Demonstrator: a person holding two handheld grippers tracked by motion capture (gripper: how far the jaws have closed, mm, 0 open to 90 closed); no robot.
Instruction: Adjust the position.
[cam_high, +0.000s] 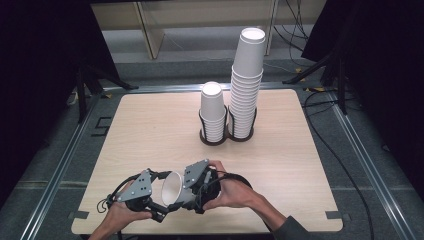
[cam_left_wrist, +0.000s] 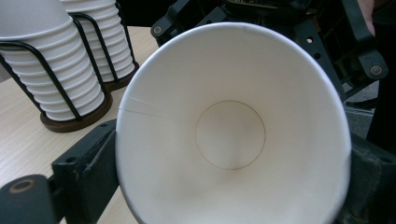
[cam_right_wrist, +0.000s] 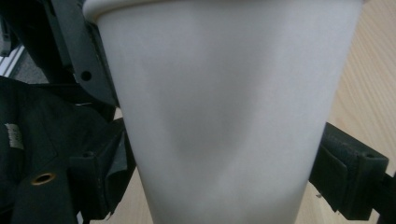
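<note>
A white paper cup (cam_high: 172, 187) lies on its side in the air just above the table's front edge, between both grippers. My left gripper (cam_high: 164, 194) comes from the left, and its view looks straight into the cup's mouth (cam_left_wrist: 229, 135). Its black jaws press the rim on both sides, and the rim looks slightly squeezed. My right gripper (cam_high: 182, 190) comes from the right. In the right gripper view the cup's outer wall (cam_right_wrist: 224, 116) stands between its jaws, which touch it on either side.
Two stacks of white cups stand in black wire holders at the middle back of the wooden table (cam_high: 150, 125): a short stack (cam_high: 212, 112) and a tall stack (cam_high: 246, 85). Cables and stand legs lie on the floor around the table.
</note>
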